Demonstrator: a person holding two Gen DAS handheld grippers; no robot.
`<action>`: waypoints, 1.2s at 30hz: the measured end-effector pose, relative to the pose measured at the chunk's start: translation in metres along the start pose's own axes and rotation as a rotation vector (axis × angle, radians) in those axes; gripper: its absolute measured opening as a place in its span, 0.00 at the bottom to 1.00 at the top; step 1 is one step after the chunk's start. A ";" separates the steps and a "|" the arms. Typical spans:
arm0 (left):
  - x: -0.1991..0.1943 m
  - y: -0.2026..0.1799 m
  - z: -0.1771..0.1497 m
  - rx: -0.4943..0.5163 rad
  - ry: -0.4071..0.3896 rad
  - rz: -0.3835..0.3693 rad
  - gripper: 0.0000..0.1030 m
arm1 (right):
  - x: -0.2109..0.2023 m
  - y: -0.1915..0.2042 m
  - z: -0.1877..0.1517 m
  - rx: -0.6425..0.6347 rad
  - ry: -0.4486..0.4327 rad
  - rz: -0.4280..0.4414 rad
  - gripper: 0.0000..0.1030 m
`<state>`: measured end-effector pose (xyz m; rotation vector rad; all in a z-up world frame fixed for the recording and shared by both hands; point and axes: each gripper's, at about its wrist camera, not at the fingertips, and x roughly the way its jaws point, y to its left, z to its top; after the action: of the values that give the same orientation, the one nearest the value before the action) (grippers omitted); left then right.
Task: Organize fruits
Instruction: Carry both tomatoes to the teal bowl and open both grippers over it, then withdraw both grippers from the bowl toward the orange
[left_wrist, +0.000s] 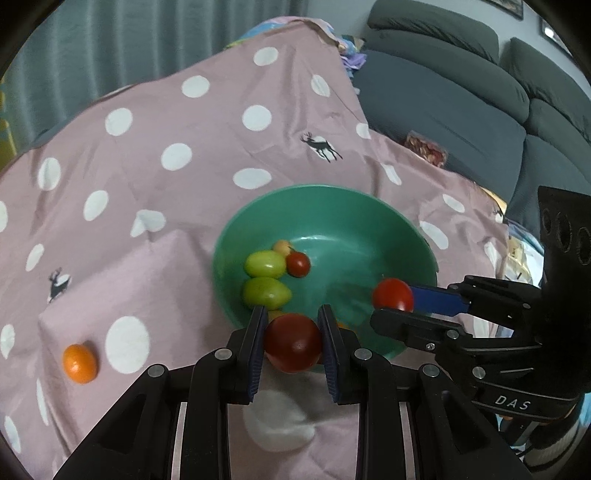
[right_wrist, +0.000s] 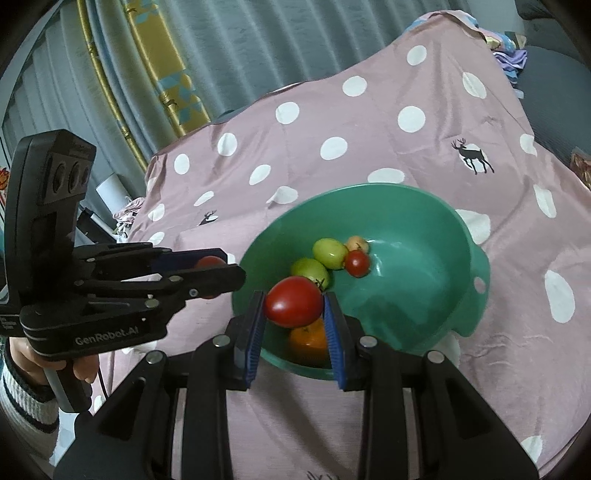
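Left gripper (left_wrist: 292, 341) clamps dark red tomato (left_wrist: 292, 343) over bowl rim at 6 o'clock. Right gripper (right_wrist: 295, 308) pinches brighter red tomato (right_wrist: 293, 302) just inside green bowl (left_wrist: 369, 206). Fruit already inside clusters at bowl's 9 o'clock; orange fruit (left_wrist: 80, 363) waits on spotted cloth (left_wrist: 147, 122). Advice: lower each tomato toward clear floor at 3 o'clock, release one at a time, avoid jaw collision.

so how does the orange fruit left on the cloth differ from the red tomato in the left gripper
The orange fruit lies loose on the pink dotted cloth, outside the green bowl; the red tomato is clamped in the left gripper at the bowl's near rim. The fruit is bright orange, the tomato dark red. The tomato also looks bigger, though it is nearer the camera. Both are small, round and smooth.
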<state>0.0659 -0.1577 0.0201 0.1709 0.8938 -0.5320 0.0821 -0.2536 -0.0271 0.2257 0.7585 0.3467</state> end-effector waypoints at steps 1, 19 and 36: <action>0.003 -0.001 0.001 0.002 0.006 -0.004 0.27 | 0.001 -0.002 0.000 0.003 0.002 -0.002 0.31; 0.025 -0.005 0.002 0.011 0.047 0.005 0.27 | 0.003 -0.011 -0.003 0.012 0.009 -0.025 0.32; -0.018 0.011 -0.021 -0.058 -0.006 0.097 0.72 | -0.020 0.004 -0.007 0.020 -0.005 -0.039 0.48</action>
<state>0.0474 -0.1343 0.0202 0.1586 0.8901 -0.4159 0.0629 -0.2566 -0.0181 0.2301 0.7608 0.3016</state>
